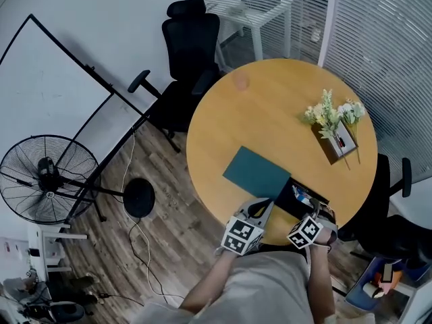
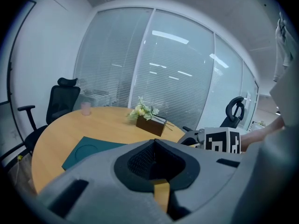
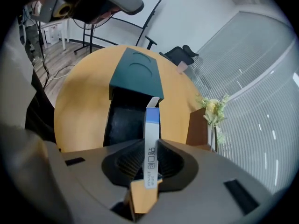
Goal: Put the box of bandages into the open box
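Observation:
A thin white and blue box of bandages [image 3: 151, 139] stands on edge between the jaws of my right gripper [image 3: 150, 143], which is shut on it. Just beyond it lies the open black box [image 3: 125, 120], its teal lid [image 3: 136, 73] folded back flat on the table. In the head view the right gripper [image 1: 313, 212] is at the near rim of the open box [image 1: 305, 206], beside the teal lid [image 1: 256, 173]. My left gripper [image 1: 260, 209] hovers near the lid's front corner. Its jaws [image 2: 154, 142] meet with nothing between them.
The round wooden table [image 1: 270, 113] carries a brown planter of flowers [image 1: 332, 121] at the right and a pink cup [image 1: 241, 81] at the far side. A black office chair [image 1: 189, 52] stands behind the table, and a floor fan [image 1: 47, 177] at the left.

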Available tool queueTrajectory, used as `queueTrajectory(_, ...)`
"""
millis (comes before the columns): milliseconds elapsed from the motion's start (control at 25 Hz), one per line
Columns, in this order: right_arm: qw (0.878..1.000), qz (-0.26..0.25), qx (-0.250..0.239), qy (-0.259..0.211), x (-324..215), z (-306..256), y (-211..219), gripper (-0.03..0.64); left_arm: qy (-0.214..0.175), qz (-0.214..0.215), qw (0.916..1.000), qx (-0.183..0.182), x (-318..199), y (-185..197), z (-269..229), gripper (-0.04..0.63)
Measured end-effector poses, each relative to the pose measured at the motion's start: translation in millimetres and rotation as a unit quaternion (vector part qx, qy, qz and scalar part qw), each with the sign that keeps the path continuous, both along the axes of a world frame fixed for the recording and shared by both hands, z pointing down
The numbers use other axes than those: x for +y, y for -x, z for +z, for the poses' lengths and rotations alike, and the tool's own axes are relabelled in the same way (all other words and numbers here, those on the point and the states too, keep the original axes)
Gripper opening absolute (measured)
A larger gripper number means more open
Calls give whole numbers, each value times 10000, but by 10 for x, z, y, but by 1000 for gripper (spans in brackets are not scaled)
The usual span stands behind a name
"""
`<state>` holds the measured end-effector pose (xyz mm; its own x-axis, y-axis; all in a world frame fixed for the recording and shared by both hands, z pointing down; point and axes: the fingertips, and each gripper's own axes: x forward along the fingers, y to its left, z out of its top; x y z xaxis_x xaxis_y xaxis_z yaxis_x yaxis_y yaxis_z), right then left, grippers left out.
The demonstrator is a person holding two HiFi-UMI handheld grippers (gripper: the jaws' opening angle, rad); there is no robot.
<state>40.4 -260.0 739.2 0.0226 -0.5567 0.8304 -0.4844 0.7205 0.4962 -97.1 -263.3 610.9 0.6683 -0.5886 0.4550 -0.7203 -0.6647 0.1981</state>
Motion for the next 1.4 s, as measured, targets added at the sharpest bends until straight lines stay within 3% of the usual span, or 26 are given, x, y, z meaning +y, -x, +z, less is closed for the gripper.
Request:
queueTrajectory(280,9991,-282,318,-94,-74,34,98,78,9,-20,10000,39,-47,0,-12,9)
queueTrajectory(760,9963,-365,-569,528,47,227,310,84,45,-40,10000,73,-122,-23,16,11)
queueTrajectory(1160,9929,-616,-718,724,86,308,339,91,122,17,9999,56,-150,-30,49,11)
queueTrajectory(1400,9924,-801,-565,747,47,347,349,93,114,-16,9999,70,-150,-12,25,9)
